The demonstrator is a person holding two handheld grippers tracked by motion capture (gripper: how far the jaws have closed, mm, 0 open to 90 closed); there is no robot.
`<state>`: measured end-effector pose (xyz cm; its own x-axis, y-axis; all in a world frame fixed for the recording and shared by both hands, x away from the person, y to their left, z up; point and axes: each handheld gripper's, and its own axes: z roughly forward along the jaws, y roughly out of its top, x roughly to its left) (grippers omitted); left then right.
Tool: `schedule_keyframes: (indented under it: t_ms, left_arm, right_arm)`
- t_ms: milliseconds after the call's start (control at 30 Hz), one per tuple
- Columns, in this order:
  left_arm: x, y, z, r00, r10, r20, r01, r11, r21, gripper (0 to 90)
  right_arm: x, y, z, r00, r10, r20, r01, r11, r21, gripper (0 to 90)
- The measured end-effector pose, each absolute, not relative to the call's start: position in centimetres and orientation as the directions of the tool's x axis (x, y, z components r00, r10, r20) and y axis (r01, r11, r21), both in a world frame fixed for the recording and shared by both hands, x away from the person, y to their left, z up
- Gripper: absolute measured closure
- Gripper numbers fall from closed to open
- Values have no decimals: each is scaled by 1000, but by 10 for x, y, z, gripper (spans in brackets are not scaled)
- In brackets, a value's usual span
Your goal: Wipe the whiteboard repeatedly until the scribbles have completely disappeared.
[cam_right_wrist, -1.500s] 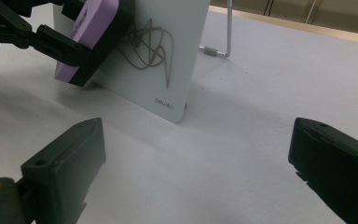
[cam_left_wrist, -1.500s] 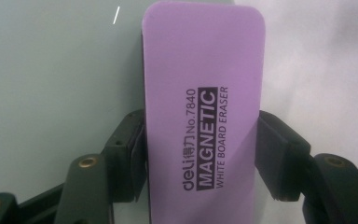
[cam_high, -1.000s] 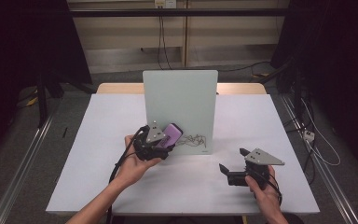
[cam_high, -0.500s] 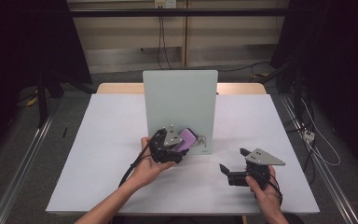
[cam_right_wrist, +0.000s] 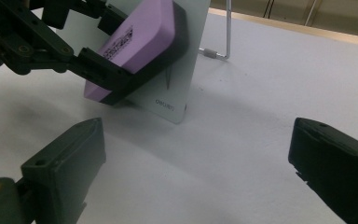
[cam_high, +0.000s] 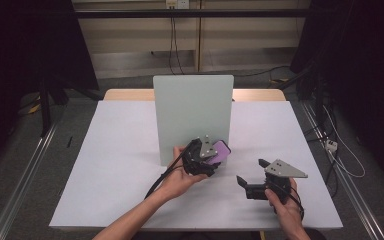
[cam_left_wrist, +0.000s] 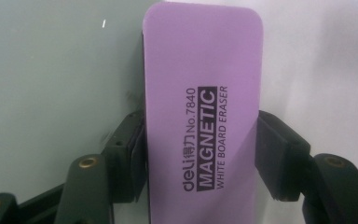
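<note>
Left gripper (cam_high: 215,156) clamping purple rectangular magnetic whiteboard eraser (cam_left_wrist: 203,107) against pale upright whiteboard's (cam_high: 192,115) lower right corner; right gripper (cam_high: 252,181) released on white worktop (cam_high: 110,165); hard pressure may topple the lightly propped board.

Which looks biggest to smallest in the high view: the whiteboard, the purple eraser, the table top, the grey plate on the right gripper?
1. table top
2. whiteboard
3. and 4. grey plate and purple eraser, too alike to rank; the left gripper covers part of the eraser.
</note>
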<state>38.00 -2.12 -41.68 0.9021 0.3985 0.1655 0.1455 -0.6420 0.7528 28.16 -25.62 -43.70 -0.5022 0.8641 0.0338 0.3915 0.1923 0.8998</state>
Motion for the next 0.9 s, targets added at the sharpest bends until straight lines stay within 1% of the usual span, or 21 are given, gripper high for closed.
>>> schedule_keyframes:
  t_ms: [267,533,900]
  left_arm:
    - [380,-38,-420,914,371,164,126,-643,756,406]
    - [381,-34,-415,910,382,162,131,-635,762,407]
    - [400,2,-368,872,465,155,136,-534,835,406]
  right_arm:
    - [278,-259,-436,-507,861,30,386,195,902,31]
    - [277,-261,-436,-507,861,34,387,192,902,30]
    - [279,-259,-436,-508,861,29,387,198,901,31]
